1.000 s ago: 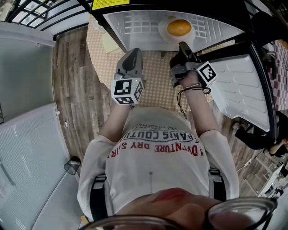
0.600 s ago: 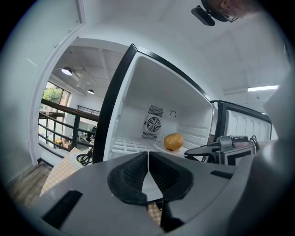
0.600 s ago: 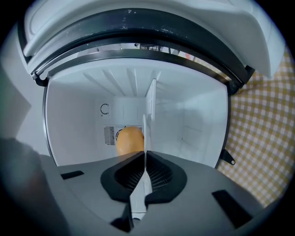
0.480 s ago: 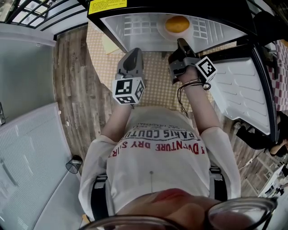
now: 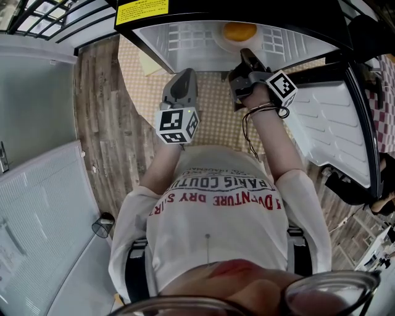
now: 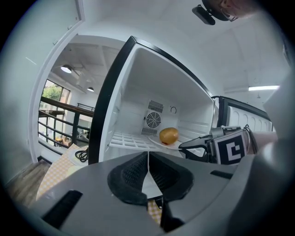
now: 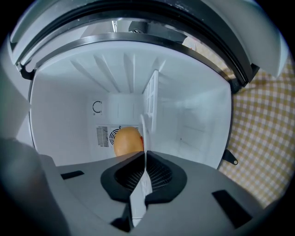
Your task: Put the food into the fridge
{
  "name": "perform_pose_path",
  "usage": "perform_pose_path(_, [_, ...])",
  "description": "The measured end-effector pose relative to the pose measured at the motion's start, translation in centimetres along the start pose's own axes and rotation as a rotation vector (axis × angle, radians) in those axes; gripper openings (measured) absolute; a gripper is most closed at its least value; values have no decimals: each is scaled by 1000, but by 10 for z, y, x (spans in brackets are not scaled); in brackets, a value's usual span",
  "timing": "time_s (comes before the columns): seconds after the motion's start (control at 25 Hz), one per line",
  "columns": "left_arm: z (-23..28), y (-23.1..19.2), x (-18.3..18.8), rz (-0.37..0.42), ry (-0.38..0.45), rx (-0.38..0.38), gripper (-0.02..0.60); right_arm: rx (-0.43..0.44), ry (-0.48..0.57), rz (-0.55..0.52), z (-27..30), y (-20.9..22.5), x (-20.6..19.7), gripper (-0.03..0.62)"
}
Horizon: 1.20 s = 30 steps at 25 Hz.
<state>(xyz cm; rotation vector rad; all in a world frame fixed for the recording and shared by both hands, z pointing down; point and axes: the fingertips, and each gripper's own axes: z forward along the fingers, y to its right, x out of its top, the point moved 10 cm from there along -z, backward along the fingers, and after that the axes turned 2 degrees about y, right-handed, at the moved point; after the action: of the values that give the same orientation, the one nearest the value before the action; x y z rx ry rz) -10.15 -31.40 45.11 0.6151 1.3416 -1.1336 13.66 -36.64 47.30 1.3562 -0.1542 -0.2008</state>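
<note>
A round yellow-orange food item (image 5: 239,31) lies on a white plate (image 5: 220,41) inside the open fridge (image 5: 185,37). My right gripper (image 5: 245,54) is shut on the plate's near rim at the fridge opening. In the right gripper view the plate (image 7: 143,133) runs edge-on between the jaws of the right gripper (image 7: 144,173), with the food (image 7: 126,141) just beyond. The left gripper view shows the food (image 6: 168,135) on the plate (image 6: 156,142) over the wire shelf. My left gripper (image 5: 182,73) hangs shut and holds nothing, left of the right one and outside the fridge.
The fridge door (image 5: 327,123) stands swung open at the right. A checked cloth (image 5: 213,108) covers the surface under the grippers. A fan grille (image 6: 153,119) sits on the fridge's back wall. A railing (image 5: 49,15) and wooden floor (image 5: 99,123) lie to the left.
My right gripper has carried the plate and food deeper into the fridge, upward in the head view. The left gripper has barely moved.
</note>
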Motion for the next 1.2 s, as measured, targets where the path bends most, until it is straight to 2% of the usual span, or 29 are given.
perform_pose_path(0.4, [2, 1, -2, -1, -4, 9, 28, 8, 2, 15, 9, -3, -2, 32])
perform_pose_path(0.6, [1, 2, 0, 1, -4, 8, 28, -8, -4, -58, 7, -10, 1, 34])
perform_pose_path(0.8, [0, 4, -2, 5, -11, 2, 28, 21, -6, -100, 5, -16, 1, 148])
perform_pose_path(0.92, [-2, 5, 0, 11, -6, 0, 28, 3, 13, -125, -1, -16, 1, 195])
perform_pose_path(1.04, [-4, 7, 3, 15, -2, -11, 28, -6, 16, -147, -13, -16, 1, 195])
perform_pose_path(1.12, [-4, 10, 8, 17, 2, -21, 28, 4, 1, -199, -24, -16, 0, 191])
perform_pose_path(1.16, [-5, 12, 10, 22, 7, -27, 28, 9, -10, -250, -29, -15, -1, 166])
perform_pose_path(1.2, [-5, 14, 13, 29, 12, -32, 28, 11, -24, -321, -34, -15, -2, 114])
